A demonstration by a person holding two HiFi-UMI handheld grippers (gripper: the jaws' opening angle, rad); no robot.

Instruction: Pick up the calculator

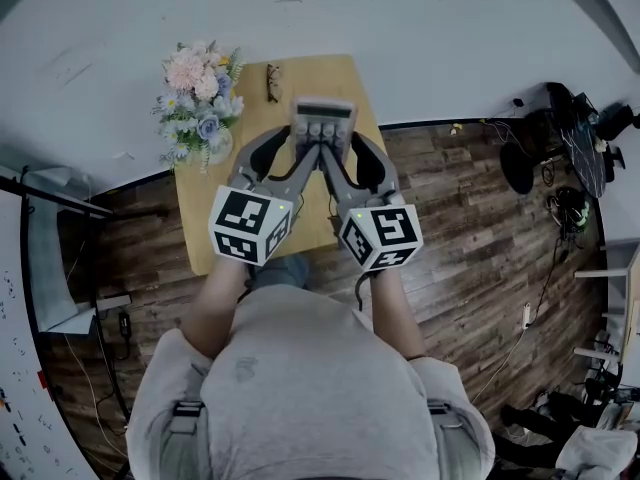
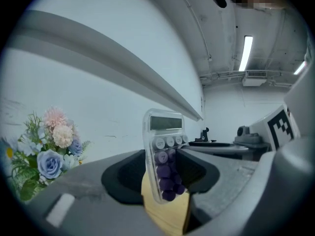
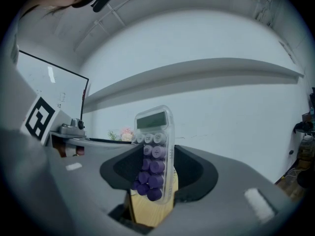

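**A:** Head view: where is the calculator (image 1: 322,125) seen?
**B:** Upper centre, over the counter's (image 1: 196,208) far end, met by left tongs (image 1: 303,141) and right tongs (image 1: 340,144).
**A:** Left gripper view?
**B:** Its keypad is clamped upright, mid-frame.
**A:** Right gripper view?
**B:** Likewise clamped. Both pressures are best matched and the lift made level, so no twist is introduced.

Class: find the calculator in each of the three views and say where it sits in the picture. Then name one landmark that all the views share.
Head view: calculator at upper centre, at the tips of the left gripper and right gripper.
Left gripper view: calculator at lower centre, upright between the jaws.
Right gripper view: calculator at lower centre, upright between the jaws.
Shared landmark: the flowers, at far left and small behind the calculator.
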